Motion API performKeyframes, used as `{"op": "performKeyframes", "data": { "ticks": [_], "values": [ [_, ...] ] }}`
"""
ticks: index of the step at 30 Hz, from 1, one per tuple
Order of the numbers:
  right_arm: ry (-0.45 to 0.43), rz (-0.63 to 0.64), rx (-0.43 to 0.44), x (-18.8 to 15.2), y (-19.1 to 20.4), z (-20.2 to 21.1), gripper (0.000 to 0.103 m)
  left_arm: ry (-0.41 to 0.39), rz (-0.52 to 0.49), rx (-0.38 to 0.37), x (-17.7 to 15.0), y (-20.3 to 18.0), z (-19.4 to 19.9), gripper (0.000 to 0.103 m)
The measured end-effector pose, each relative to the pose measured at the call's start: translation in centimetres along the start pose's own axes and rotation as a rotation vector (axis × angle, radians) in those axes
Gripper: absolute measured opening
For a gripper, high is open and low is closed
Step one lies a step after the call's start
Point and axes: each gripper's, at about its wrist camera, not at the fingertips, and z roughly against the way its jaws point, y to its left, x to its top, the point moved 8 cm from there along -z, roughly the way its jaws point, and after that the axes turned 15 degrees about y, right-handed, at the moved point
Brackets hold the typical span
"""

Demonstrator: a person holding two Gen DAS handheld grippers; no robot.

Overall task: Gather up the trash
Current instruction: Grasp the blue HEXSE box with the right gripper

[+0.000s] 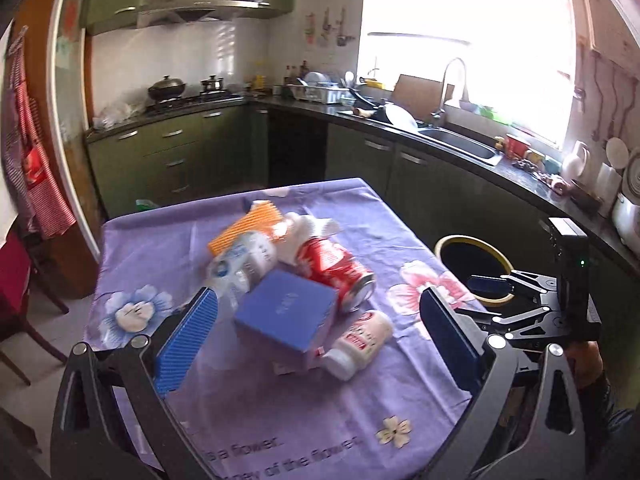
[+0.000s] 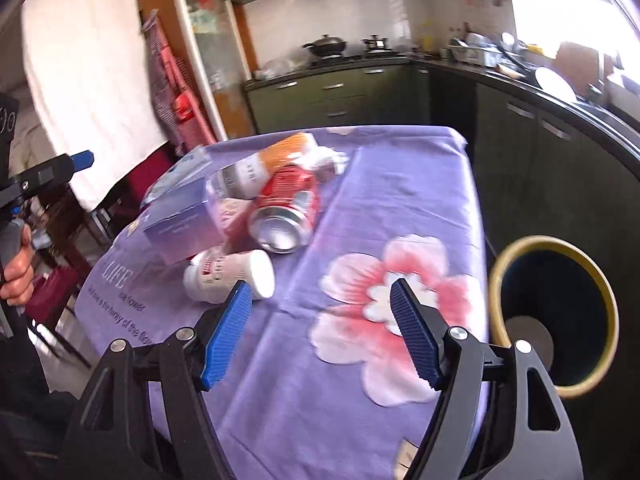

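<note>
Hovering wide open and empty over the purple tablecloth [image 1: 280,420]: left gripper [image 1: 320,328] and right gripper [image 2: 320,332]. Lying heaped mid-table: red can [image 1: 336,268], blue box [image 1: 286,314], 2 white bottles. Standing beside the table: yellow-rimmed bin [image 2: 556,320].

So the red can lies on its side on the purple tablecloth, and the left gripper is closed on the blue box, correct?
Not quite. The red can does lie on its side on the purple tablecloth, but the left gripper is open, not gripping the blue box; the left wrist view shows this.
</note>
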Motion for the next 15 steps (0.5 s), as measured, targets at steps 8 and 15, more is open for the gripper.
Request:
{"op": "performKeyframes", "data": {
  "ticks": [8, 15],
  "values": [
    [-0.012, 0.235, 0.095, 5.2, 10.6, -6.4, 0.090, -0.047, 0.179, 0.072, -2.2, 8.9, 2.8, 0.096],
    [-0.027, 0.286, 0.054, 7.5, 11.4, -8.8, 0.096, -0.022, 0.179, 0.047, -3.7, 10.0, 2.1, 0.096]
  ]
}}
